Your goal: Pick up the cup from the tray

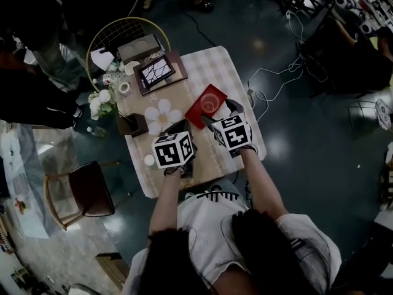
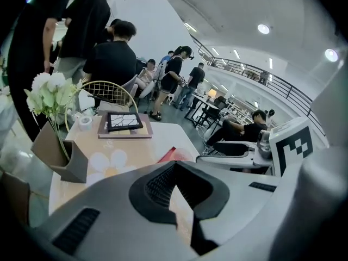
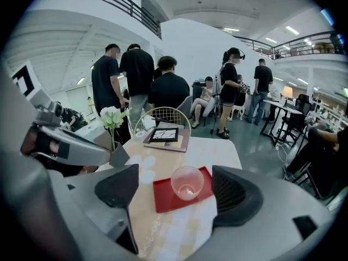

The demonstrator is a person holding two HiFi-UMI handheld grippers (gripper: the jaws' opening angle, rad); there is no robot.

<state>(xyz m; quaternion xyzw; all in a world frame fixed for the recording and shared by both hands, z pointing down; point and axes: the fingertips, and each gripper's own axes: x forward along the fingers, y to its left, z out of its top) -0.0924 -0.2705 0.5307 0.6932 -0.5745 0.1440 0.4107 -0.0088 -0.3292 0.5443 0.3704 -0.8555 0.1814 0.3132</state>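
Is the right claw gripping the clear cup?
No: the right claw stands open, with the clear round cup sitting free on the red square tray.

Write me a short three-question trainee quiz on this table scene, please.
1. True or false: the clear glass cup stands on the red square tray.
2. The jaws of the right gripper are: A) shut on the cup; B) open, not touching the cup; C) shut, empty.
3. What colour are the flowers in the dark vase?
Key: 1 true; 2 B; 3 white.
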